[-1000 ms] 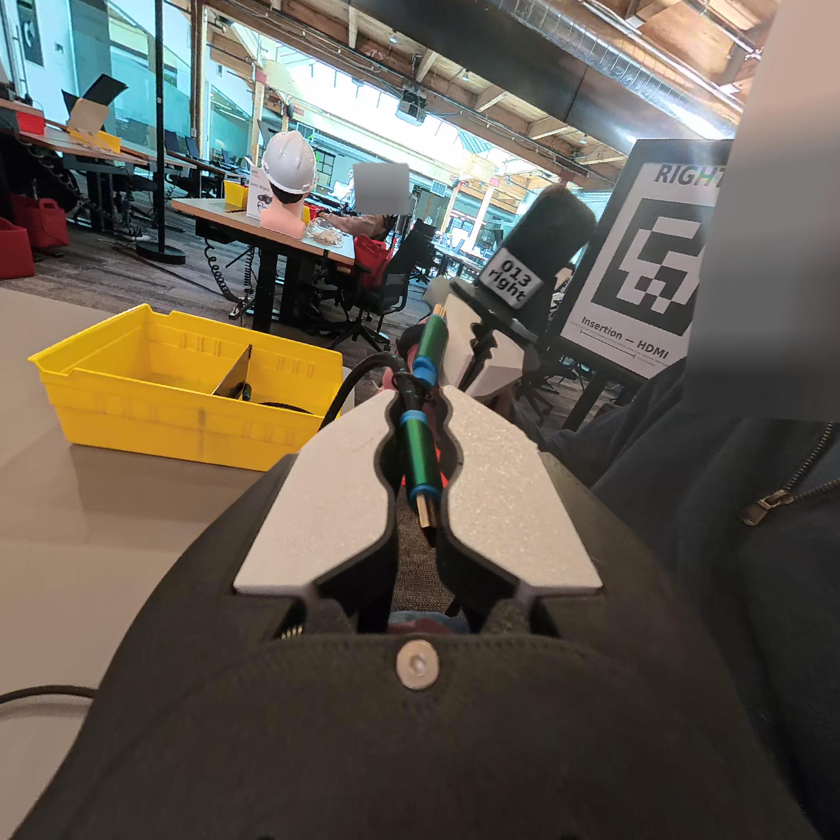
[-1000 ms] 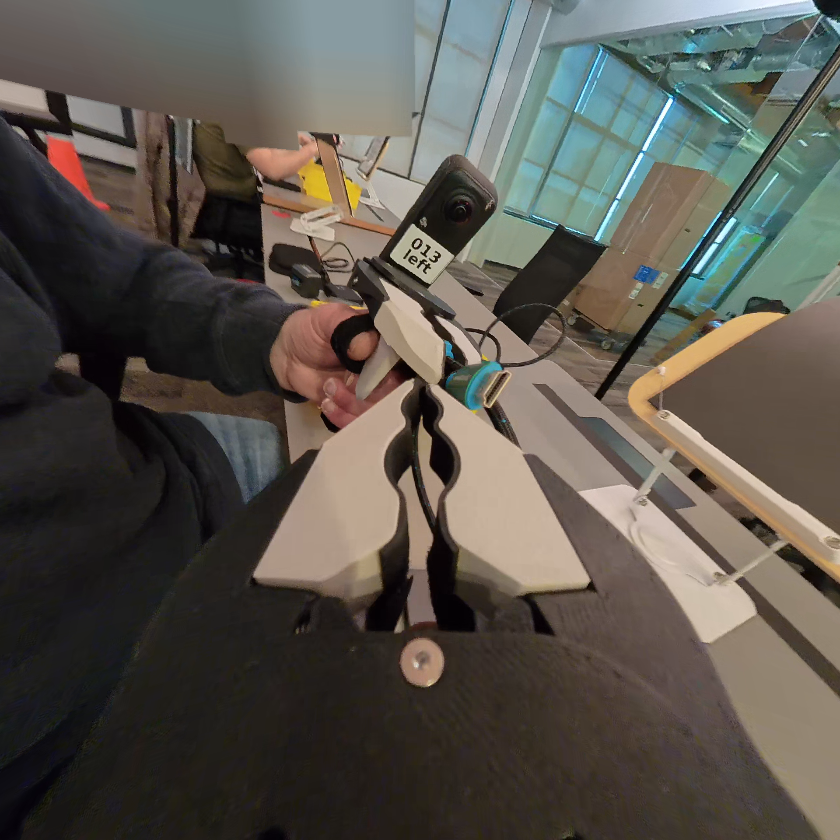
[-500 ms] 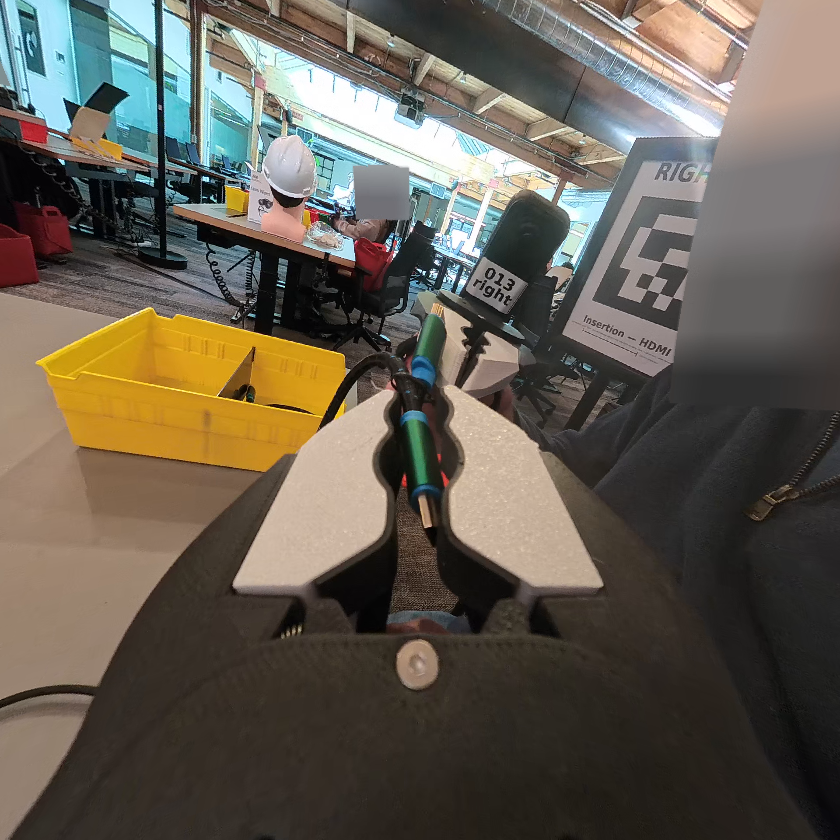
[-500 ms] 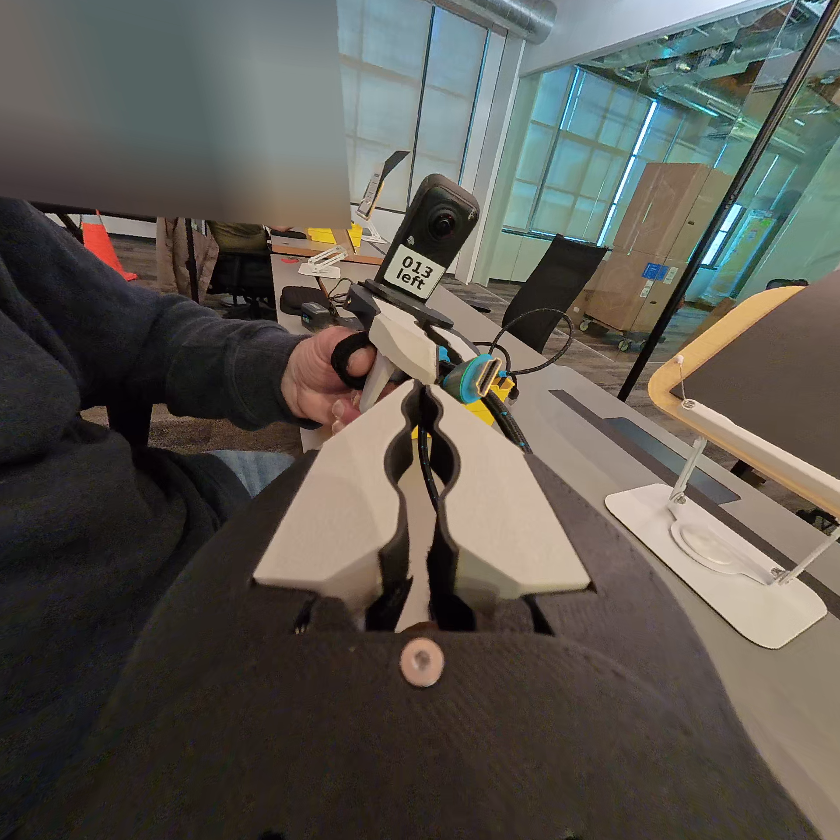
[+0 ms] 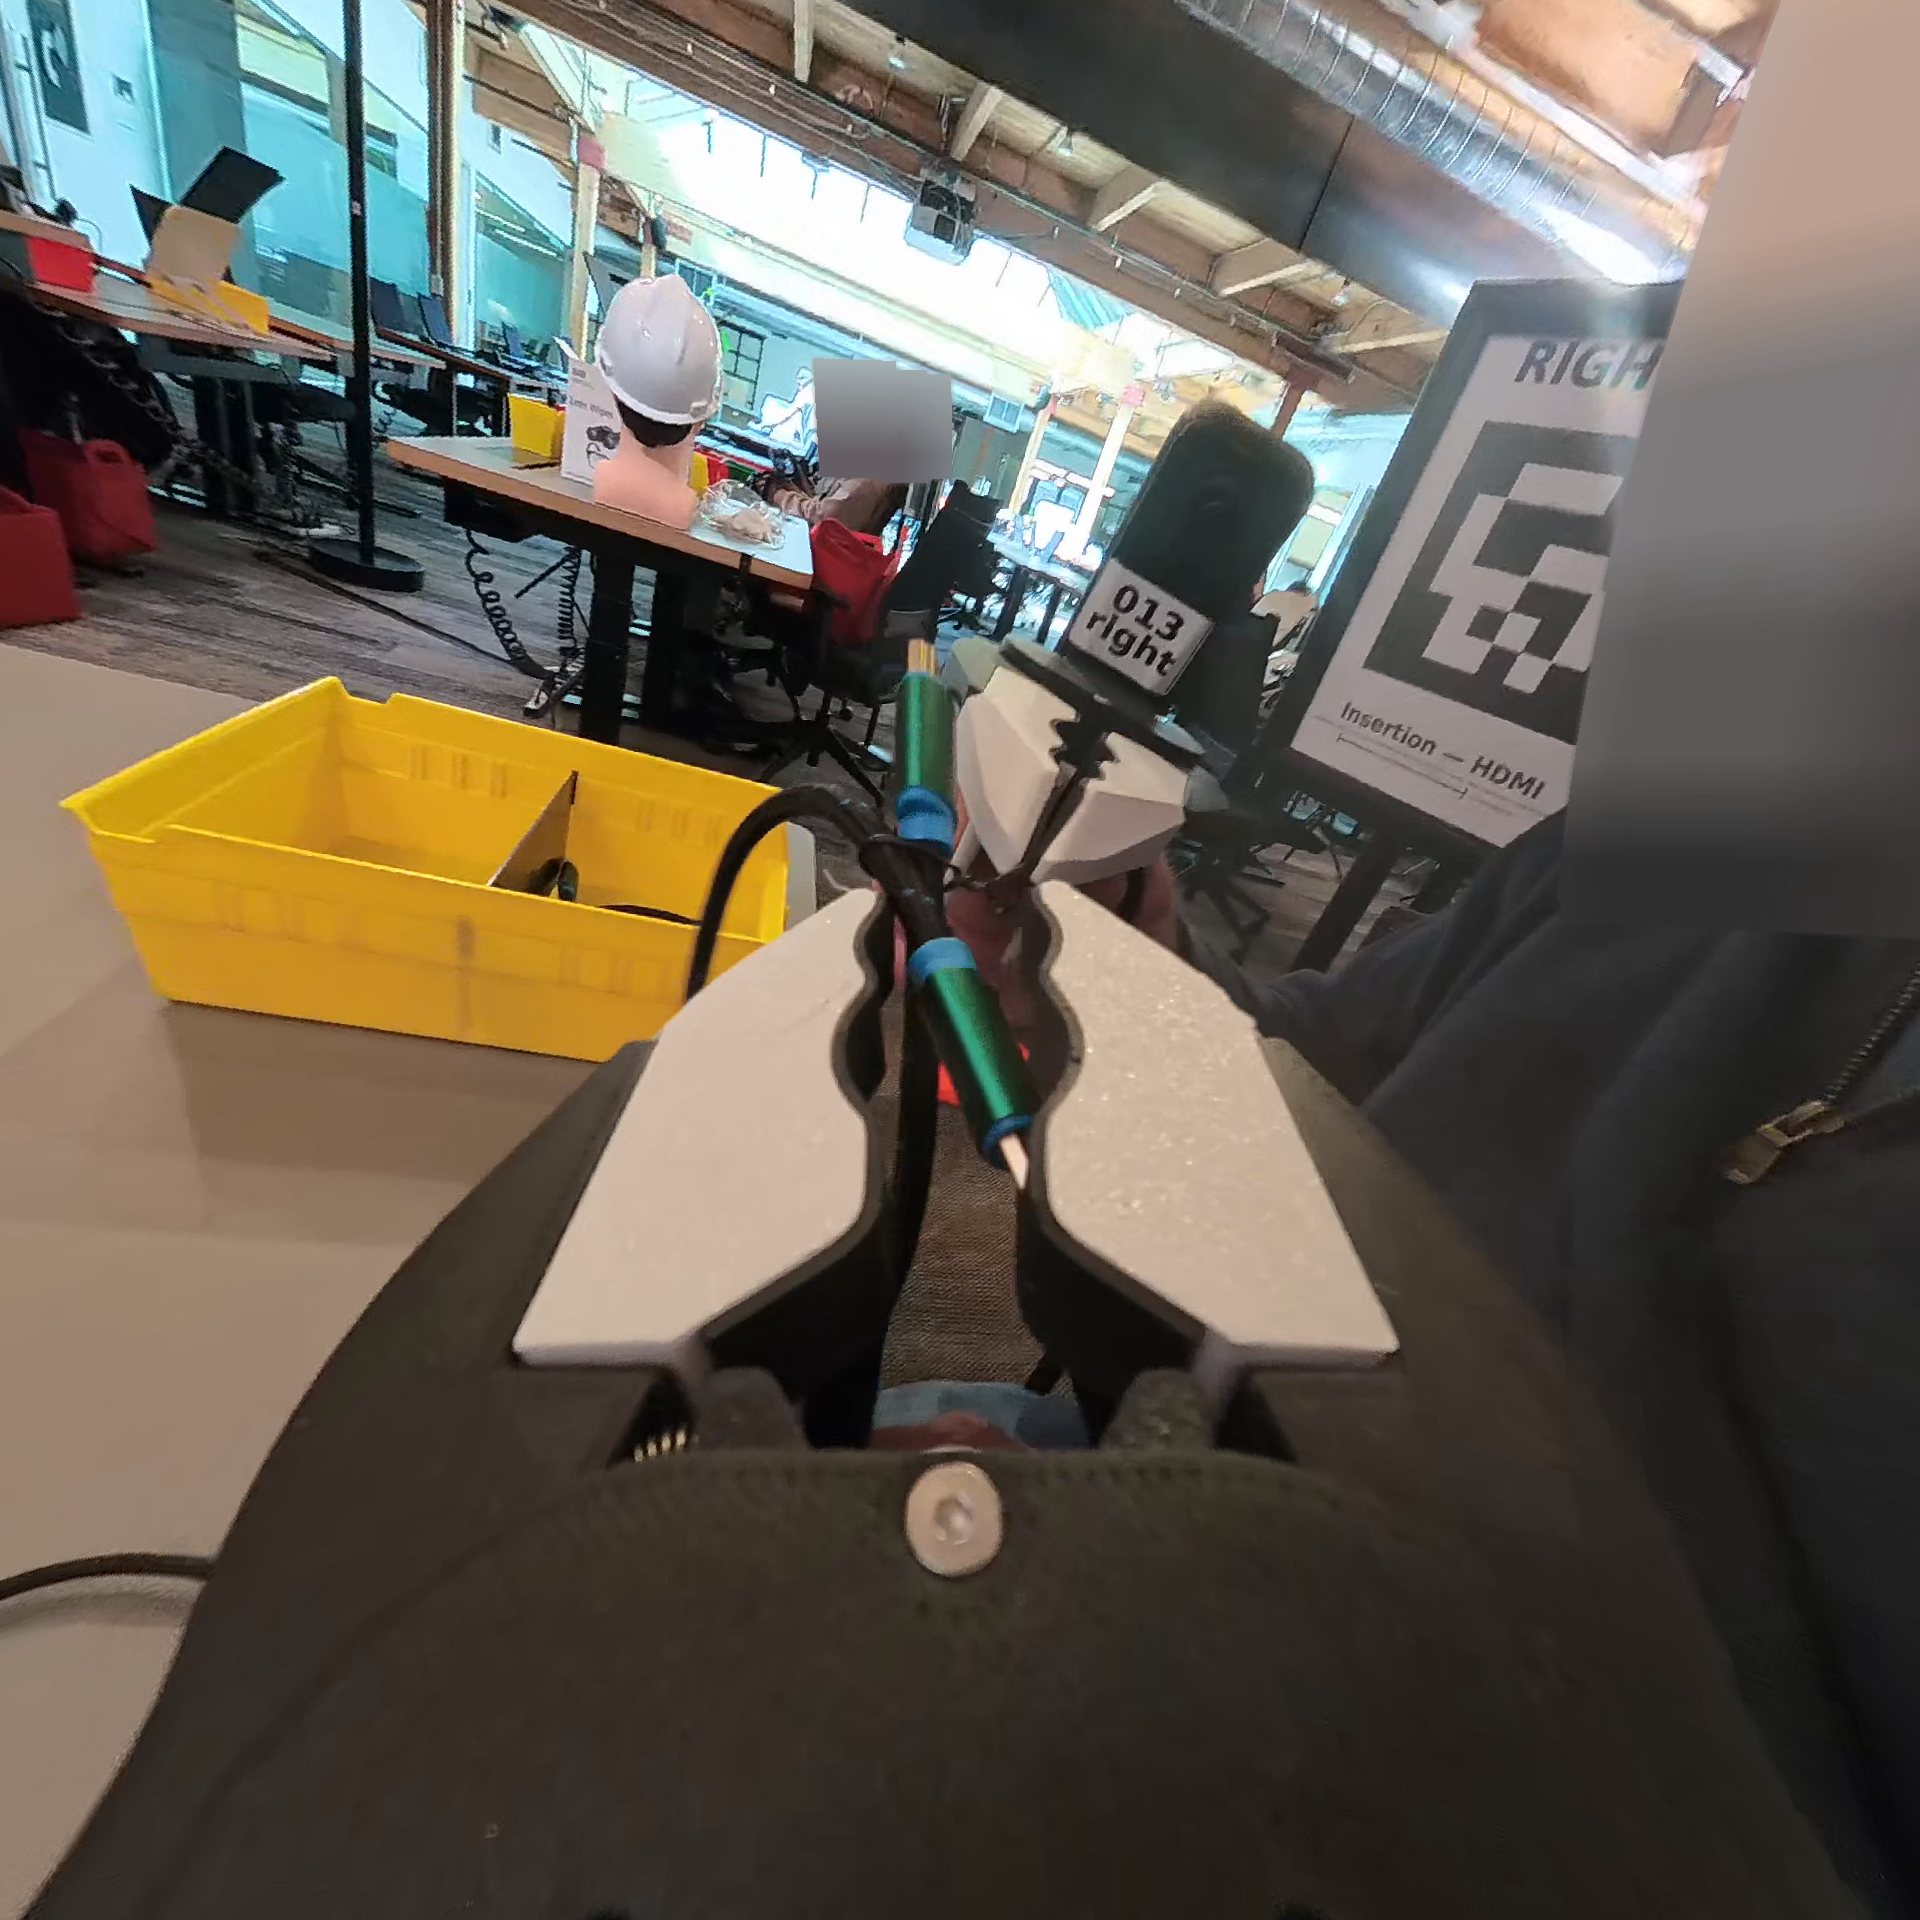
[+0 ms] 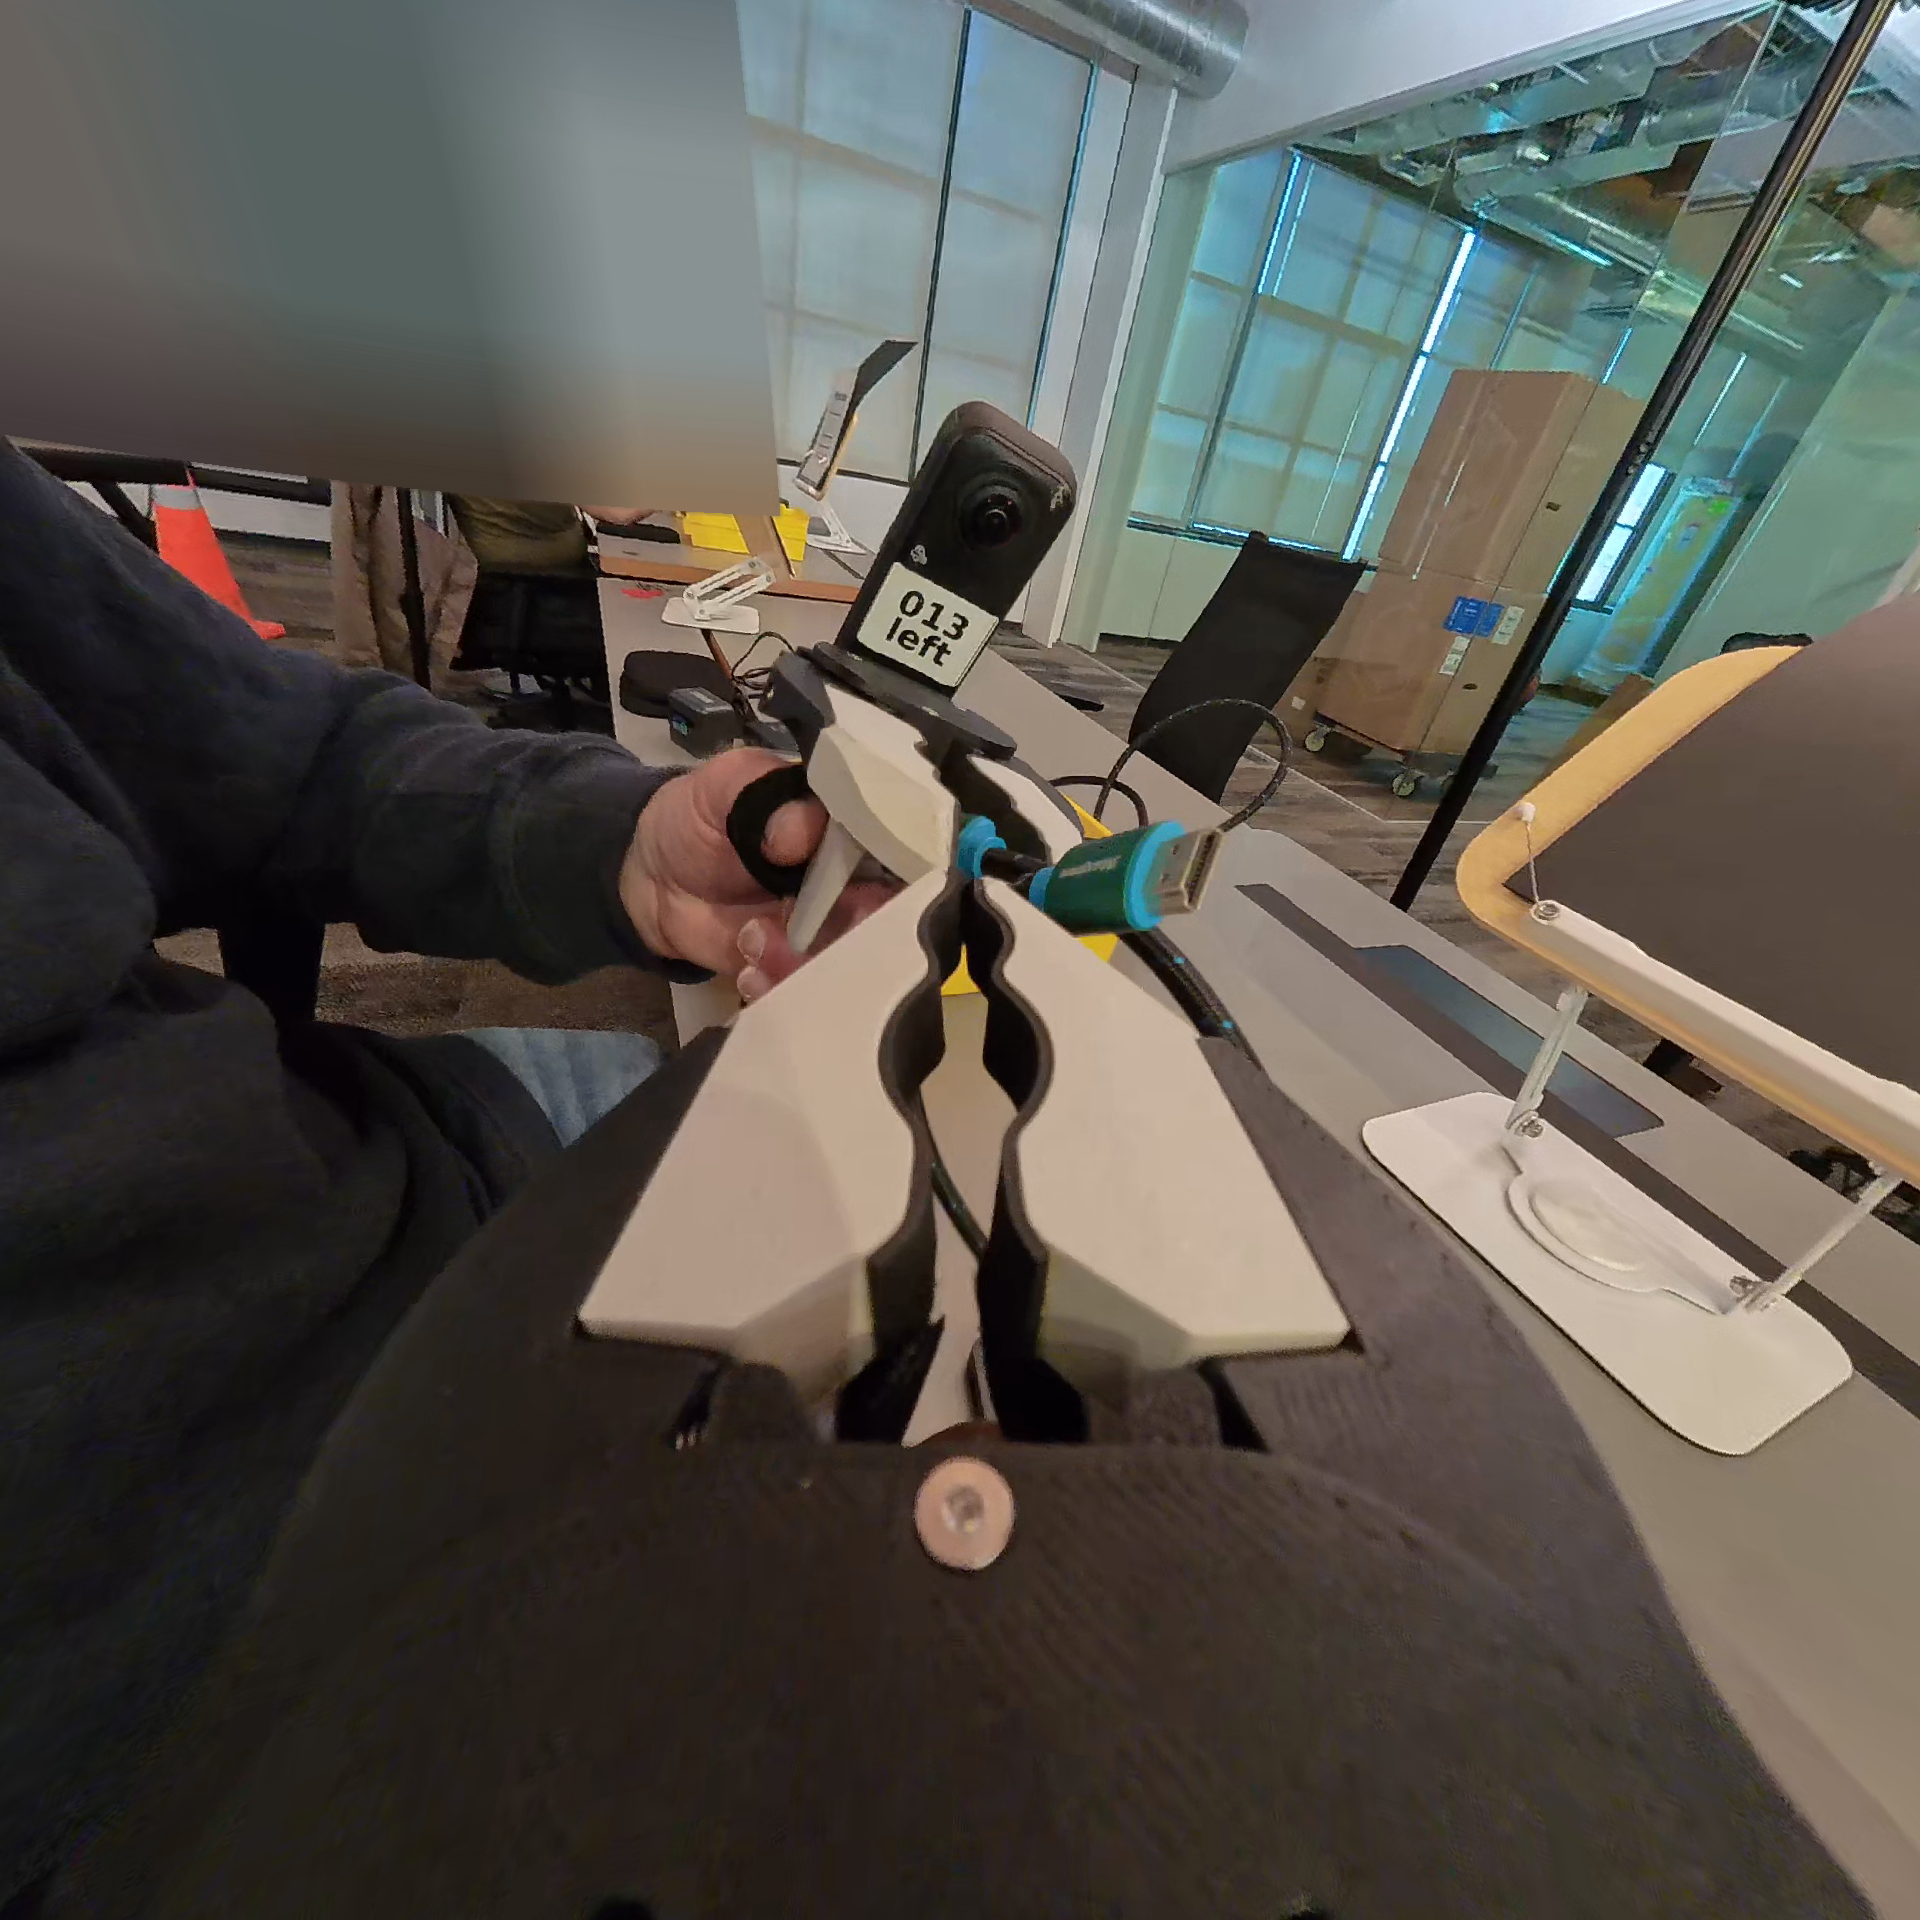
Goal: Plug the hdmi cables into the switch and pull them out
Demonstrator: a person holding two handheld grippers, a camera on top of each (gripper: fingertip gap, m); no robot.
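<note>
Each tool carries a white printed tag under its camera, and the left tool point(image 5: 951, 914), jaws part-open, has a green plug point(image 5: 971, 1049) lying loose between them, while the right tool point(image 6: 961, 894) pinches the black cable point(image 6: 951, 1195) above the worktop point(image 6: 1351, 997).

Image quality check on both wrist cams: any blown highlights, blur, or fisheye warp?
Left wrist view: skylights clip to white, yellow plastic bin evenly lit, green HDMI plug sharp between the open left gripper fingers. Right wrist view: straight black pole bows from fisheye, teal plug crisp, the black gripper body at the bottom soft.
</note>
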